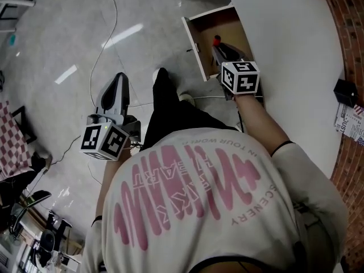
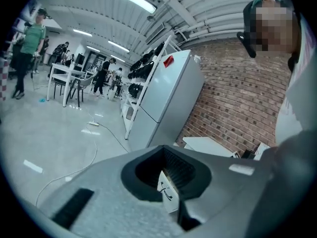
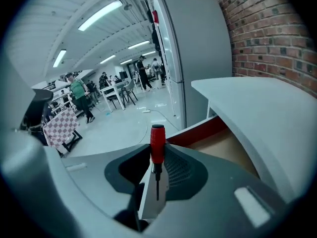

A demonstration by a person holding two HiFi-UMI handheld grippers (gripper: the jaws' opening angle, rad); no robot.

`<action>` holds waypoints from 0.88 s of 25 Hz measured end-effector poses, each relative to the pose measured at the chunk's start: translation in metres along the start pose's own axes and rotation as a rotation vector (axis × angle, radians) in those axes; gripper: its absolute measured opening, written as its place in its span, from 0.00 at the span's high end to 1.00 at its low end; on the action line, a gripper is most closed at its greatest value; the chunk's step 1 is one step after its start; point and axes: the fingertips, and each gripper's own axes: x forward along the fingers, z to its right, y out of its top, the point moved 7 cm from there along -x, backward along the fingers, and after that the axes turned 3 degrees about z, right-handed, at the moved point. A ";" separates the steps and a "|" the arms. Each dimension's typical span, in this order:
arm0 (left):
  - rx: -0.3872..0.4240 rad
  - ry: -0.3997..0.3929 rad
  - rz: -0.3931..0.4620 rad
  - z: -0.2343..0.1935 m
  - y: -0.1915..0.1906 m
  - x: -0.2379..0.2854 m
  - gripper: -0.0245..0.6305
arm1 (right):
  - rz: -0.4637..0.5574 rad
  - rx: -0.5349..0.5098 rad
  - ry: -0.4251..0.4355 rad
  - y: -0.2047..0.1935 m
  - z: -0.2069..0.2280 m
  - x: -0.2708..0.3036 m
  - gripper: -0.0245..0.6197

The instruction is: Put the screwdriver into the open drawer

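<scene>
A screwdriver with a red handle (image 1: 216,39) is pinched by its thin shaft in my right gripper (image 1: 220,50), which is shut on it. It hangs over the open drawer (image 1: 200,49), whose wooden inside shows under the white table (image 1: 284,50). In the right gripper view the red handle (image 3: 157,143) sticks up past the closed jaws of the right gripper (image 3: 157,177), with the drawer's inside (image 3: 225,148) just beyond. My left gripper (image 1: 118,83) hangs low at the person's left side over the floor. The left gripper (image 2: 171,185) is shut and holds nothing.
A tall grey fridge (image 3: 193,48) and a brick wall (image 3: 267,33) stand behind the table. A cable (image 1: 105,44) runs across the shiny floor. Small boxes (image 1: 347,104) lie at the table's right edge. People, tables and chairs (image 2: 69,78) fill the far room.
</scene>
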 end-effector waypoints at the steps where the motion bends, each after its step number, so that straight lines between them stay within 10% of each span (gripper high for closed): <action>1: -0.015 0.000 -0.001 -0.005 0.001 0.005 0.96 | -0.019 0.007 -0.009 -0.004 0.002 0.006 0.80; 22: -0.094 -0.085 -0.239 -0.094 0.005 0.164 0.96 | -0.344 0.150 -0.233 -0.054 0.070 0.123 0.80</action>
